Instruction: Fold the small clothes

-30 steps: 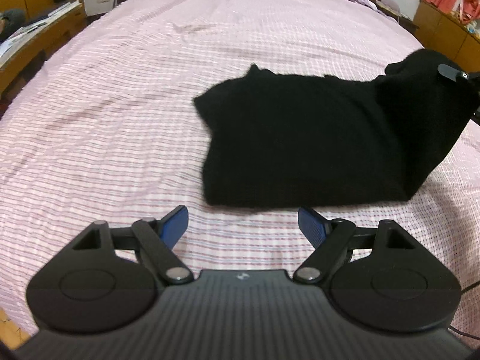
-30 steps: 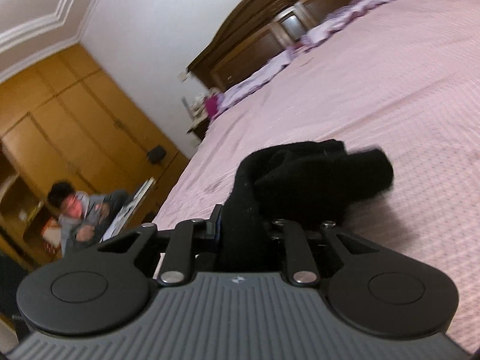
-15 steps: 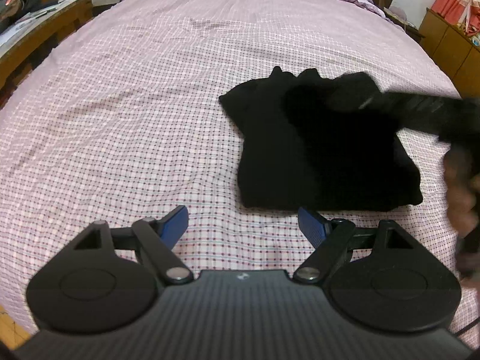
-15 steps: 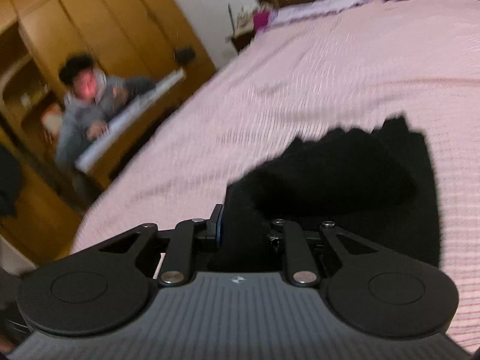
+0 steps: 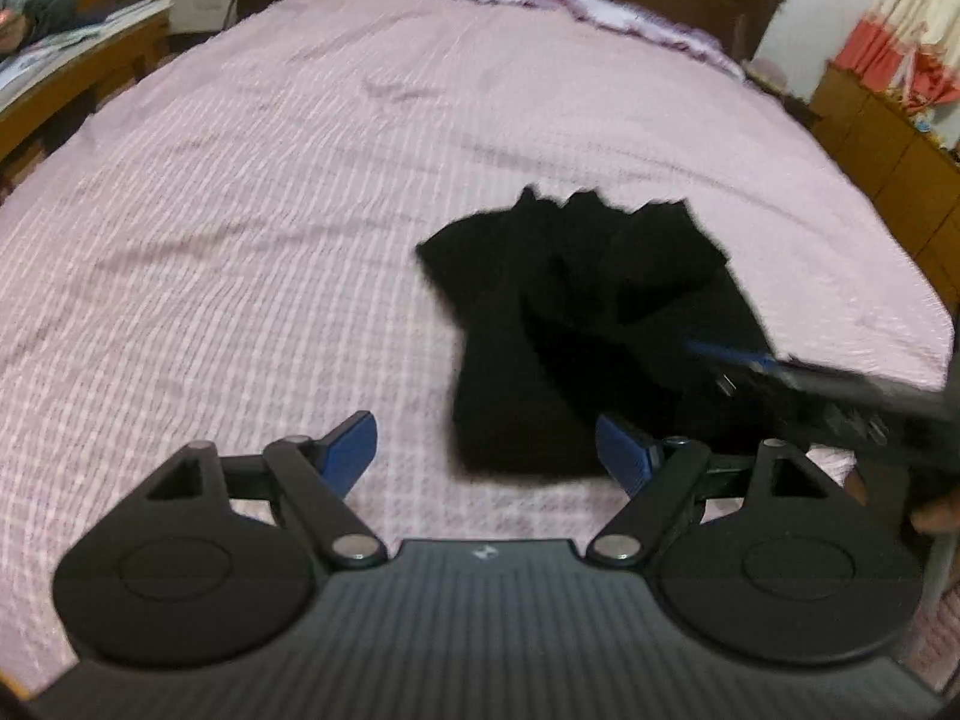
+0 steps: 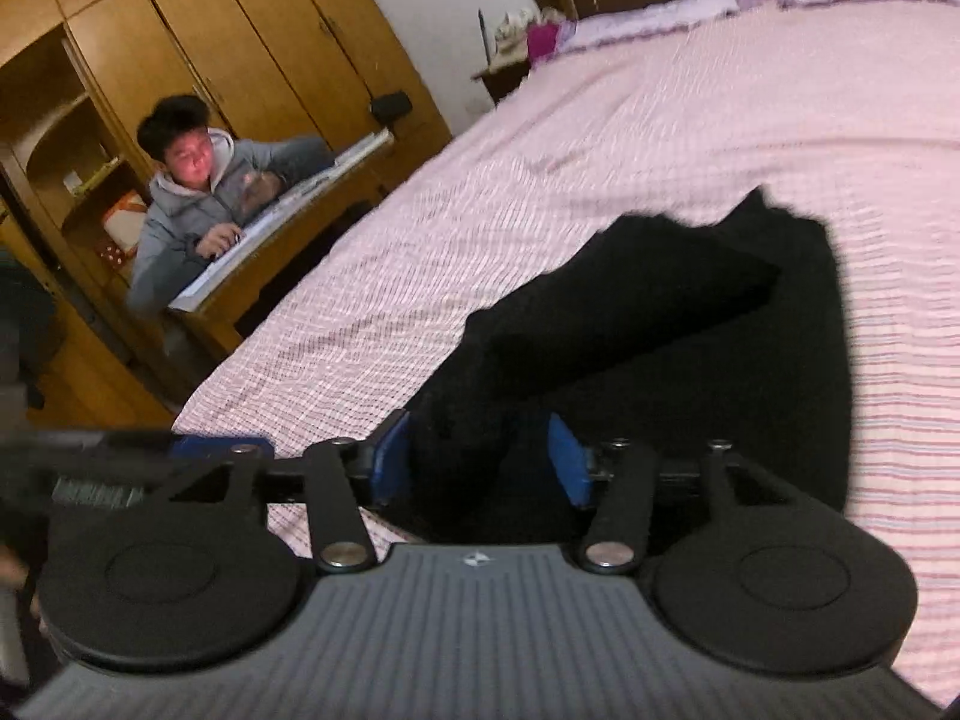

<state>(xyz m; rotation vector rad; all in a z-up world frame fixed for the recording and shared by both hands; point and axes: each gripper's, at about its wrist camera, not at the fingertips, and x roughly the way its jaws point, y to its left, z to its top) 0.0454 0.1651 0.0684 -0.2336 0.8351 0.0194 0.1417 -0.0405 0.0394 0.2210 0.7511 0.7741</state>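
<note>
One black knit garment (image 5: 540,360) is lying folded on the pink checked bedspread (image 5: 240,240), long axis running toward the headboard. Left tongs (image 5: 486,450) are gaping empty before it. Right tongs (image 6: 480,462) are straddling its near edge, parted. Only the right view is showing a seated person (image 6: 192,192) at a wooden worktop (image 6: 288,222).

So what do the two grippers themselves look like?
Both match. The left gripper and right gripper each have a ribbed dark grey body with a small pale logo, two round black discs, black link arms on silver pivot pins, and blue pads on the fingers. No cables or sleeves can be made out.
</note>
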